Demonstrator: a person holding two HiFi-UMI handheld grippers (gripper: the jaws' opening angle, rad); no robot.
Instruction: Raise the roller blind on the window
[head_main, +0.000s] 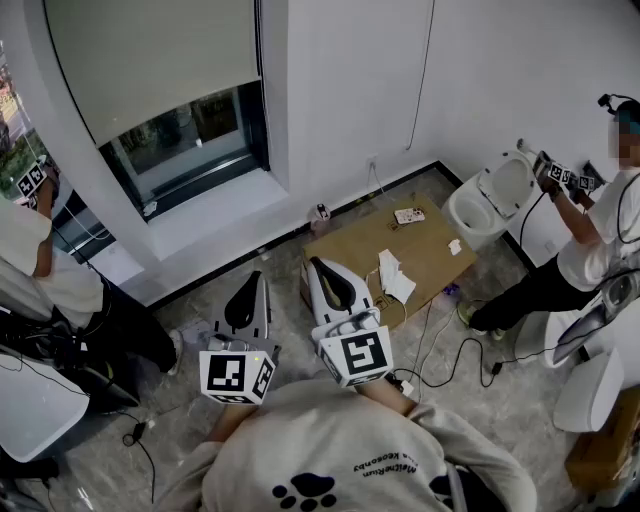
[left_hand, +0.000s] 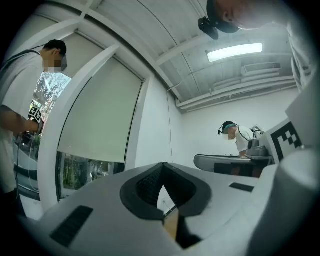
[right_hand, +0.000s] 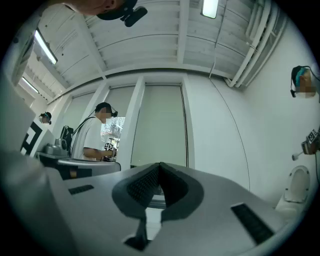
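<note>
The beige roller blind (head_main: 150, 60) hangs part-way down the window at the upper left of the head view, with bare glass (head_main: 190, 140) below it. It also shows in the left gripper view as roller blind (left_hand: 102, 115) and in the right gripper view as roller blind (right_hand: 160, 125). My left gripper (head_main: 258, 276) and right gripper (head_main: 315, 263) are held side by side low in front of me, well short of the window sill (head_main: 215, 225). Both point toward the wall. The left gripper (left_hand: 162, 165) and right gripper (right_hand: 160, 165) are shut with nothing between the pads. A thin cord (head_main: 425, 75) runs down the wall right of the window.
A flat cardboard box (head_main: 390, 250) with papers lies on the floor just ahead. White toilets (head_main: 490, 200) stand at the right, where a person (head_main: 590, 230) works. Another person (head_main: 40, 260) stands at the left by the window. Cables (head_main: 450, 360) trail over the floor.
</note>
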